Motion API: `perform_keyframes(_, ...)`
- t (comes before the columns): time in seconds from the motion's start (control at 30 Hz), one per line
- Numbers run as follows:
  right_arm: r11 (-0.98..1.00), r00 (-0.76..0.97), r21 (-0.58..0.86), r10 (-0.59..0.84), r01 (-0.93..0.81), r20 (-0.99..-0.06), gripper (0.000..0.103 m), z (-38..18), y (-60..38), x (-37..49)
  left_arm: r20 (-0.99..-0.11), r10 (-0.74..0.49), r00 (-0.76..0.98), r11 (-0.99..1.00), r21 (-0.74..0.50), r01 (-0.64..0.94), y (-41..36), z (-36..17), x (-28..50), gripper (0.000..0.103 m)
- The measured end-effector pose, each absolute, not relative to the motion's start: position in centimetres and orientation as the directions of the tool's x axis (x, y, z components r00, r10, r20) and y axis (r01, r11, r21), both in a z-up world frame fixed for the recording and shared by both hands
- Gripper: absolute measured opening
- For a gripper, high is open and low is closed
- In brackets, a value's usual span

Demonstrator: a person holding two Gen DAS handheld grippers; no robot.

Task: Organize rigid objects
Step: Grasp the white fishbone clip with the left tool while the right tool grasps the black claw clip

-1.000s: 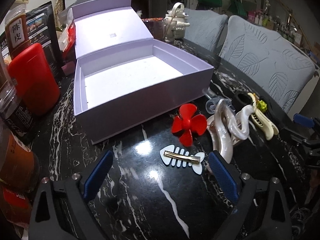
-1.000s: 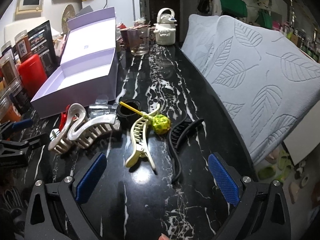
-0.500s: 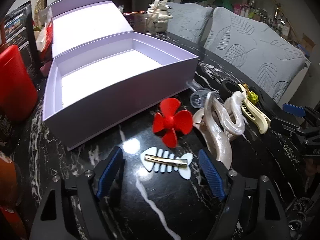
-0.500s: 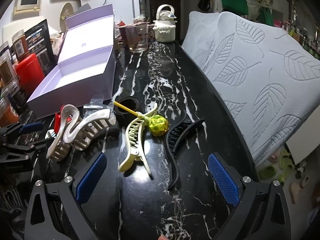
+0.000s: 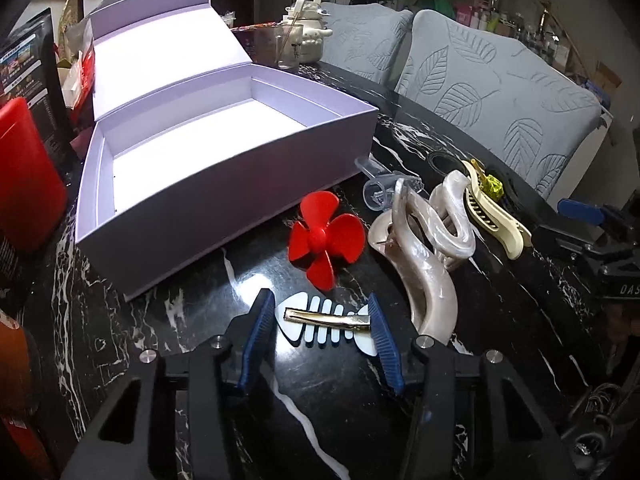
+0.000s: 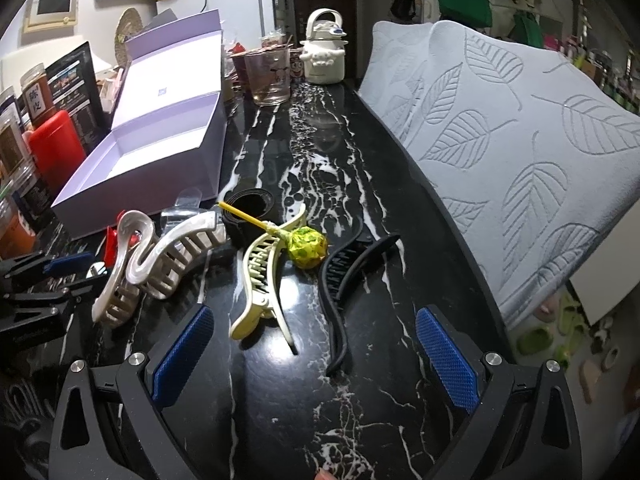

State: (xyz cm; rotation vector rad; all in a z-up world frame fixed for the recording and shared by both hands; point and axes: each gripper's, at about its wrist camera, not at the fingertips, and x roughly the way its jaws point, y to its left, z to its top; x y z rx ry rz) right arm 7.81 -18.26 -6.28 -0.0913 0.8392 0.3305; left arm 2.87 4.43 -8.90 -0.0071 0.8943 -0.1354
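A white fishbone hair clip (image 5: 326,322) with a gold bar lies on the black marble table between the blue pads of my left gripper (image 5: 320,316). Its jaws are closing; the right pad meets the tail and a sliver of gap shows at the head. Just beyond it lie a red propeller (image 5: 324,236) and two pearl claw clips (image 5: 428,272). The open lilac box (image 5: 240,184) stands behind, empty. My right gripper (image 6: 314,320) is open and holds nothing. Ahead of it lie a cream claw clip (image 6: 264,276), a green lollipop (image 6: 308,242) and a black clip (image 6: 344,276).
A clear clip (image 5: 380,192) and a black ring (image 6: 248,208) lie near the box's corner. A red container (image 5: 24,184) and jars crowd the left edge. A glass cup (image 6: 268,76) and a white kettle (image 6: 324,56) stand at the far end. Grey leaf-patterned chair backs (image 6: 500,140) line the right side.
My left gripper's jaws have narrowed from wide open to close around the fishbone clip, and the gripper has come nearer to it. The right gripper has not moved.
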Motion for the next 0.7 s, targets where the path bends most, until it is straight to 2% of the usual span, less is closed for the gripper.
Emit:
perform_keyframes(0.2,0.946,0.614,0.065,0.258,-0.318,-0.746,0.102,-6.4,-18.5,7.9,-0.77,-0.118,0.627,0.993,-0.075,0.096,4.6,-8.3,2.2,0.048)
perform_keyframes(0.27,0.947,0.612,0.073,0.261,-0.314,-0.747,0.098,-6.5,-18.6,8.0,-0.766,-0.11,0.634,0.994,-0.075,0.082,4.8,-7.9,2.1,0.048)
perform_keyframes(0.63,0.963,0.608,0.102,0.238,-0.25,-0.757,0.059,-6.5,-19.0,9.8,-0.737,-0.09,0.67,0.996,-0.074,0.052,5.0,-6.3,2.4,0.048)
perform_keyframes(0.7,0.967,0.598,0.096,0.222,-0.235,-0.77,0.058,-6.8,-19.0,10.3,-0.738,-0.094,0.668,0.995,-0.088,0.043,5.1,-6.3,2.4,0.048)
